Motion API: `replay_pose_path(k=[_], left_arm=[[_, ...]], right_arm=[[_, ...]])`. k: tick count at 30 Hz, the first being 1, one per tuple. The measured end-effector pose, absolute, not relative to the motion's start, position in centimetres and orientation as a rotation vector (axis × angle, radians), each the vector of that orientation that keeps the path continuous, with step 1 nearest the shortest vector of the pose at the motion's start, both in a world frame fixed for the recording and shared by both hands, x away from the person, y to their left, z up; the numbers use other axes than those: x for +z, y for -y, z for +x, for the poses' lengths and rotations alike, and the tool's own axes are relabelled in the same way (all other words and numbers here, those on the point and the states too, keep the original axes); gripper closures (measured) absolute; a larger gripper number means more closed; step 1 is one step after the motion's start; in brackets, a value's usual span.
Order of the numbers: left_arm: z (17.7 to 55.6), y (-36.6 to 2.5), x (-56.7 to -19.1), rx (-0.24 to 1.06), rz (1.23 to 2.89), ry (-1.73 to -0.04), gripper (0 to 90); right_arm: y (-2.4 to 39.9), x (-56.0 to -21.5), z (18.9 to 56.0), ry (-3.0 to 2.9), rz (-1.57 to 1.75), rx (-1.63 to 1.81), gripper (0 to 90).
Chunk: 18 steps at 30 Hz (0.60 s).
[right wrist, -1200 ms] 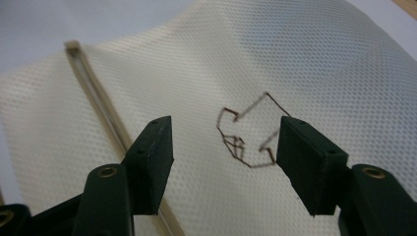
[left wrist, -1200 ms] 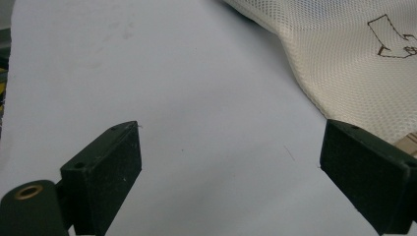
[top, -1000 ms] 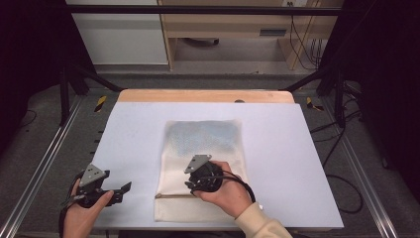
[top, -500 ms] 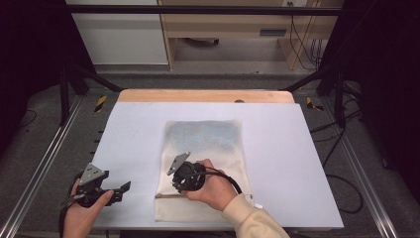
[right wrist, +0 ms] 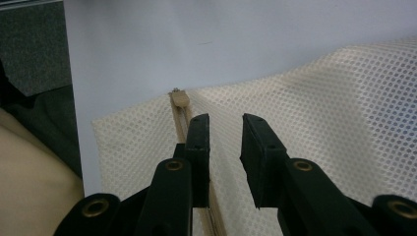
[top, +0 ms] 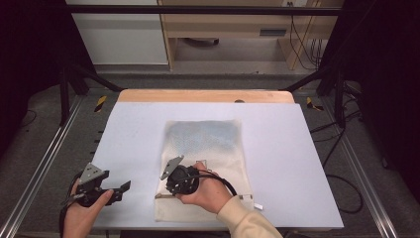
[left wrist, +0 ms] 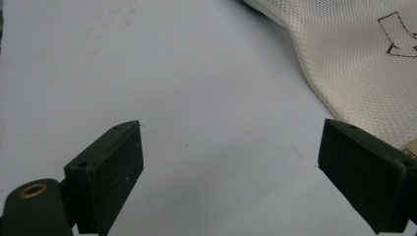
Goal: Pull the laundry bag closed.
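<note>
My right gripper [right wrist: 223, 123] has just been closing over the mesh bag [right wrist: 314, 118] (zipper edge), not yet pinching; left gripper [left wrist: 231, 162] gapes wide.

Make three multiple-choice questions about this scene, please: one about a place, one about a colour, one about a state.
1. Where does the right gripper work on the mesh bag?
A. at the far edge
B. at the near left corner, by the zipper
C. off the bag, on the table

2. What colour is the mesh bag?
A. cream
B. red
C. black

3. How do the jaws of the left gripper stand?
A. closed on the bag
B. closed on nothing
C. wide open over bare table

Answers:
1 B: the right gripper view shows its jaws over the zipper line near the bag's corner.
2 A: both gripper views show pale cream netting.
3 C: the left gripper view shows the pads far apart with only table surface between them.
</note>
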<state>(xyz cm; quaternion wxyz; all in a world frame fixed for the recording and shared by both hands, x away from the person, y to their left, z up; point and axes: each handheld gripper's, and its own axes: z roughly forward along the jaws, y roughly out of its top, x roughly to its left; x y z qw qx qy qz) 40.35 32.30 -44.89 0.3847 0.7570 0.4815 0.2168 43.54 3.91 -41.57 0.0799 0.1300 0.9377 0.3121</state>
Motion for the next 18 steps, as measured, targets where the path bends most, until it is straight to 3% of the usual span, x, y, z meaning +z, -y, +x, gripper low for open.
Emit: replay_pose_path(k=[18], left_arm=[[40.1,-32.3,-44.7,0.499,1.937,-1.209,14.0]], right_arm=[[-7.3,-43.7,43.6,-2.922,0.344,0.938,70.8]])
